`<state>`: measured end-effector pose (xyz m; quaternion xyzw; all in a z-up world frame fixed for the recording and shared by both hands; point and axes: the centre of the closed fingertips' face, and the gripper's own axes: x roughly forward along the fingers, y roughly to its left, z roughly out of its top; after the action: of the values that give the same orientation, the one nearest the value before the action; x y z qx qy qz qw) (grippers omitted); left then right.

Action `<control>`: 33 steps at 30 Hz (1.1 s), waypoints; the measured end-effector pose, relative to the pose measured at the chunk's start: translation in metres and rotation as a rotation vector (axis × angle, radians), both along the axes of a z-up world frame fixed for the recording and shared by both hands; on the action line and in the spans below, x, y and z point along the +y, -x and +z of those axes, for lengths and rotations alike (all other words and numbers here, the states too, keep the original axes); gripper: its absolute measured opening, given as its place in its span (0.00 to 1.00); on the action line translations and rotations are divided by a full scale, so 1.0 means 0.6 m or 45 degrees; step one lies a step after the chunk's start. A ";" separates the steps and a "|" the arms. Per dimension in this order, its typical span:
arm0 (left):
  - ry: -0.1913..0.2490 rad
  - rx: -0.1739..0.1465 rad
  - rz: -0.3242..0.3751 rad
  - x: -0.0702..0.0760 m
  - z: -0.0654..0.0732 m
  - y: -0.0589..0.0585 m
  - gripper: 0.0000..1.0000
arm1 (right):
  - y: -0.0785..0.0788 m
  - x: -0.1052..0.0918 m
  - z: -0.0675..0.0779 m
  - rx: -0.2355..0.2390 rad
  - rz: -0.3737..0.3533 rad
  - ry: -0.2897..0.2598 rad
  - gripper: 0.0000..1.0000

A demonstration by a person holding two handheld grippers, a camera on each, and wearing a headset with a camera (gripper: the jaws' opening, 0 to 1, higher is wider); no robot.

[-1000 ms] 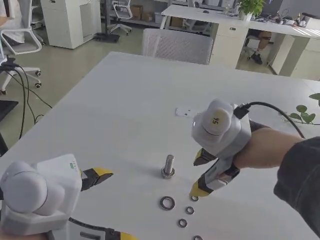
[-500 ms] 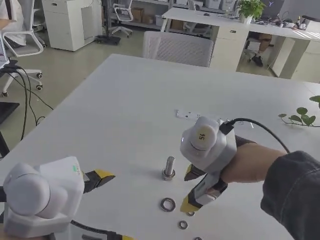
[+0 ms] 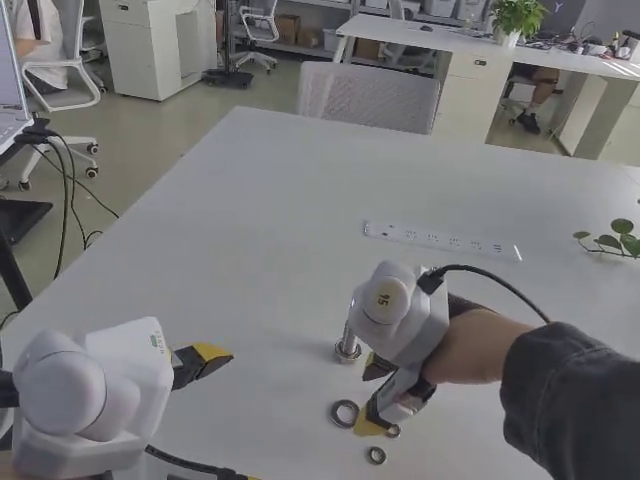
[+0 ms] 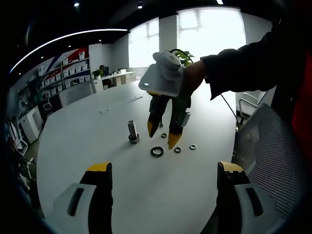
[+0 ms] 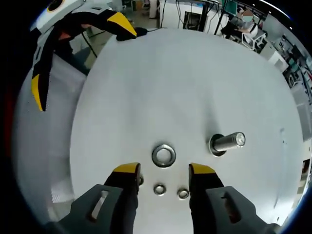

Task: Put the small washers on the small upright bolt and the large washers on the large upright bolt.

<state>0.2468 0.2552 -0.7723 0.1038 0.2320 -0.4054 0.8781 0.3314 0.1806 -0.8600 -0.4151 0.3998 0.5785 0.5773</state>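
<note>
Power strip (image 3: 442, 241) beyond upright bolt (image 3: 347, 346), chair (image 3: 368, 95) behind table (image 3: 250, 230).

round sticker (image 3: 383, 299) | atop right gripper (image 3: 373, 400) | digits, seemingly 56

The table (image 3: 250, 220) is carrying an upright bolt (image 5: 228, 142), a large washer (image 5: 164, 155), small washers (image 5: 159, 189) and a power strip (image 3: 442, 241).

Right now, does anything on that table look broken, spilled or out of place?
Nothing stands out. The bolt stands upright on the white table. A large washer and small washers lie flat and loose beside it, and the right gripper hangs over them with its jaws open.
</note>
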 end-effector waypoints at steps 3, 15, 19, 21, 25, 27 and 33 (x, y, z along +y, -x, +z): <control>-0.001 0.002 0.003 0.002 -0.001 0.001 0.89 | 0.002 0.004 -0.007 0.004 0.009 0.010 0.41; 0.006 0.008 0.017 0.008 -0.003 0.002 0.89 | 0.008 0.014 -0.027 0.012 0.040 0.041 0.38; 0.007 0.007 0.020 0.009 -0.003 0.001 0.88 | 0.007 0.014 -0.030 0.013 0.039 0.047 0.37; 0.007 0.006 0.021 0.009 -0.003 0.001 0.88 | 0.004 0.016 -0.030 0.009 0.036 0.038 0.37; 0.010 0.007 0.022 0.009 -0.003 0.001 0.88 | 0.006 0.014 -0.030 0.018 0.025 0.051 0.33; 0.009 0.007 0.022 0.009 -0.003 0.001 0.88 | 0.005 0.014 -0.030 0.020 0.019 0.048 0.33; 0.004 0.010 0.021 0.009 -0.005 0.001 0.88 | 0.007 0.012 -0.030 0.015 0.022 0.056 0.29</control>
<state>0.2465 0.2603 -0.7756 0.0990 0.2356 -0.3989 0.8807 0.3274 0.1878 -0.8779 -0.4275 0.4122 0.5770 0.5607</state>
